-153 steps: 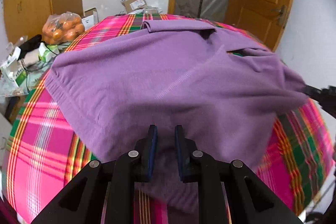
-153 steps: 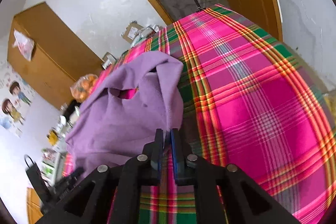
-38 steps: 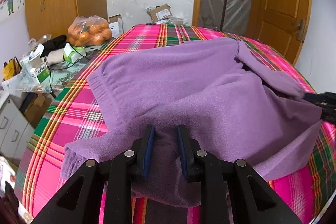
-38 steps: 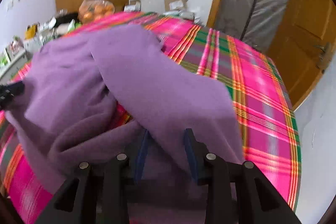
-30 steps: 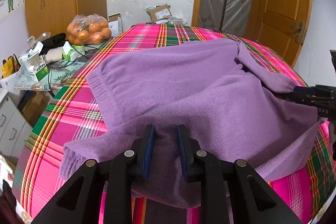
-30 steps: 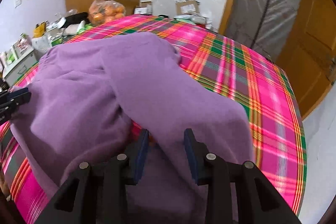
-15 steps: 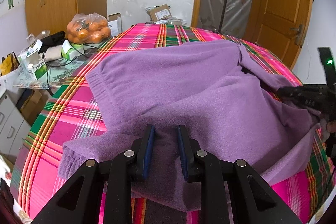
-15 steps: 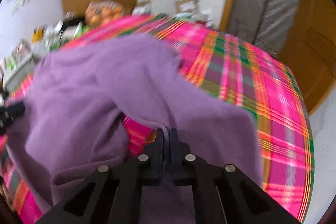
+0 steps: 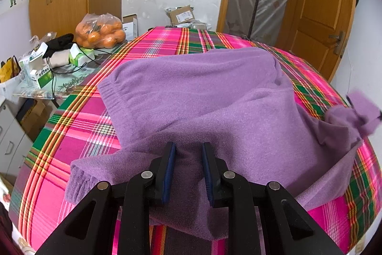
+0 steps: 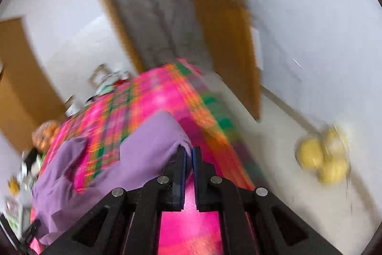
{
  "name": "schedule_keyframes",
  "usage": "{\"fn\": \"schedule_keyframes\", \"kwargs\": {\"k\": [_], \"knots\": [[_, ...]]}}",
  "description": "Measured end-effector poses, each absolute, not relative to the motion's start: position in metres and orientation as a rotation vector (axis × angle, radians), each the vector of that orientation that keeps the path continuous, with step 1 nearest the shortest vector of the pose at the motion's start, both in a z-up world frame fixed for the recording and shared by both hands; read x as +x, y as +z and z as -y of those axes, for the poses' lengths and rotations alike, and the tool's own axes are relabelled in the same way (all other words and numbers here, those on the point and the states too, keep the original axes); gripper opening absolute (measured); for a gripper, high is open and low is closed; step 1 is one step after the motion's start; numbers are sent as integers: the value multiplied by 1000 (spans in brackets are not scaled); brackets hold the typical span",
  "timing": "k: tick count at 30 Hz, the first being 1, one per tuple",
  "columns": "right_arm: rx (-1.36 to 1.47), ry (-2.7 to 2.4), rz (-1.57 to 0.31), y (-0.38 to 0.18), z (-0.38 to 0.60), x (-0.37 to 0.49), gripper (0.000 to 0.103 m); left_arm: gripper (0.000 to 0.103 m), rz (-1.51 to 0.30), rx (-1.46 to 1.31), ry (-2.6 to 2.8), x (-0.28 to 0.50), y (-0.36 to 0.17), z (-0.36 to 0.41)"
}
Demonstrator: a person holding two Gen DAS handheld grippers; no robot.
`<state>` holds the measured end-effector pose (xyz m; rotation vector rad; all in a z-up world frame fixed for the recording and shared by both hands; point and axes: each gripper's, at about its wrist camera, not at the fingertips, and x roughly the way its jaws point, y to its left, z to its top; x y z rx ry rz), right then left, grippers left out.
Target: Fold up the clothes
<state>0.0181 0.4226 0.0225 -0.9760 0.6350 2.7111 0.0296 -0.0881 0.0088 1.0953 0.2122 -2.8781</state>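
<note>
A purple fleece garment lay spread over the bed with the pink checked blanket. The left gripper had its jaws partly closed, pinching a bunched fold at the near edge of the garment. The right gripper was squeezed almost tight on a thin edge of the same purple cloth, lifted up at the right side of the bed. That view was blurry, so it was probably a sleeve end. A bag of oranges sat far left

Purple garment on plaid bed
</note>
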Motion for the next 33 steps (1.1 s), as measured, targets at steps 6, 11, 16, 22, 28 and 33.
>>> {"fn": "schedule_keyframes", "kwargs": {"k": [6,11,16,22,28,33], "knots": [[-977,2516,-800,-6,-469,52,6,23,-194,1102,-2877,30,10,88],[-806,2535,-809,21,-492,73,7,23,-264,1110,-2881,35,21,99],[-891,2755,-637,29,-449,54,34,23,-348,1027,-2842,48,31,114],[-1139,2948,-153,3,-371,27,37,23,-424,1033,-2771,57,24,135],[-1189,2899,-2,-12,-366,8,13,23,-430,1034,-2759,58,23,139],[-924,2756,-302,12,-422,20,5,23,-460,1013,-2748,62,24,145]]}}
